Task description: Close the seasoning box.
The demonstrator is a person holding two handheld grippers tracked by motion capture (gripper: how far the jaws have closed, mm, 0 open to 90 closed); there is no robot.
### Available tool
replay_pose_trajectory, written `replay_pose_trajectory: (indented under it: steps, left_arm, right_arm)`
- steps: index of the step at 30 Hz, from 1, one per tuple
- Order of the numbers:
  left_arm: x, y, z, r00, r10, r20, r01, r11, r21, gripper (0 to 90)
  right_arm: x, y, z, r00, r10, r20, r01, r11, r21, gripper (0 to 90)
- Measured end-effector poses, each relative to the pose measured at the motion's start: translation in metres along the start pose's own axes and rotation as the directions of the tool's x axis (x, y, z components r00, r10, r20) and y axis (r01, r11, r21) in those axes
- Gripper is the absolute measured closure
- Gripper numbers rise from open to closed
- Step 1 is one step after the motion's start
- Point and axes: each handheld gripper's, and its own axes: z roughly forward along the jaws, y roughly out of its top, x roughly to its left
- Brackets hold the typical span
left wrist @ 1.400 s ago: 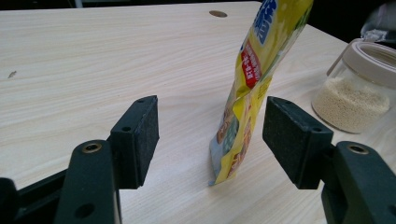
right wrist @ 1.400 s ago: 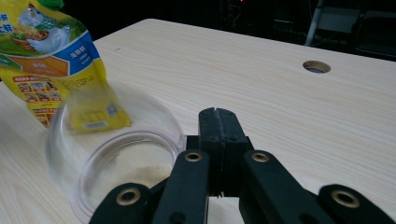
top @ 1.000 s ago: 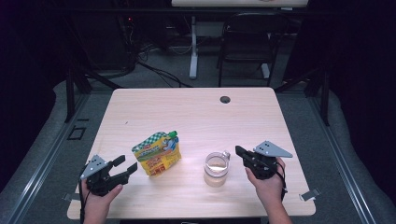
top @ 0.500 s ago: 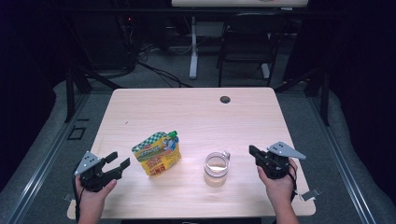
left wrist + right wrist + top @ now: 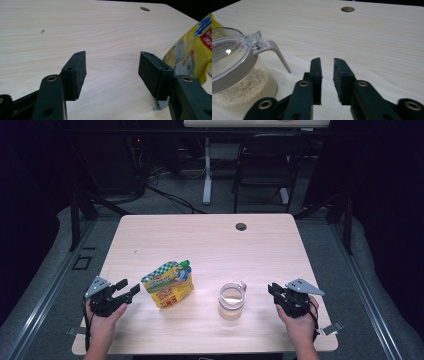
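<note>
Both tools sit released near the front edge of the tabletop (image 5: 210,235). Over by the front left corner, the left tool (image 5: 129,289) has its jaws spread wide over bare wood, with the yellow pouch (image 5: 168,283) just beside its right jaw in the left gripper view (image 5: 192,47) but untouched. Toward the front right corner, the right tool (image 5: 272,290) has just been opening; its jaws stand narrowly parted with nothing between them, and the lidded jar (image 5: 232,299) of pale powder stands apart on their left, its lid tab (image 5: 273,50) pointing toward the tool.

The risk I see lies with the jar: the right tool's gap looks far too narrow for the jar's body, so a reach now could push it along the wood or tip it, and catching the thin tab alone might lever the lid up and spill powder. The pouch is soft and partly propped up; a nudge from the left tool's outer jaw could knock it flat.

Compared with a second ago, both hands have drawn back toward the front edge and outward. The right tool, then up beside the jar, now sits clear of it. Pouch and jar have not shifted.
</note>
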Motion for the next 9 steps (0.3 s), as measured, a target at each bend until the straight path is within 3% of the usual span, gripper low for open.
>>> replay_pose_trajectory:
  steps: [3, 6, 9]
  left_arm:
    - [0.0015, 0.0000, 0.0051, 1.0000, -0.001, -0.007, 0.002, 0.9999, 0.013, 39.9]
    - [0.0025, 0.0002, 0.0086, 0.9999, -0.009, -0.006, 0.010, 0.9997, 0.020, 39.9]
    - [0.0029, 0.0009, 0.0110, 0.9997, -0.022, -0.005, 0.022, 0.9996, 0.020, 40.1]
  right_arm:
    - [-0.0005, -0.0038, 0.0008, 0.9999, 0.014, 0.006, -0.014, 1.000, 0.002, 64.1]
    - [-0.0014, -0.0071, 0.0026, 0.9991, -0.009, 0.040, 0.009, 1.000, 0.009, 52.9]
    - [-0.0035, -0.0096, 0.0024, 0.9980, -0.023, 0.060, 0.022, 1.000, 0.017, 48.9]
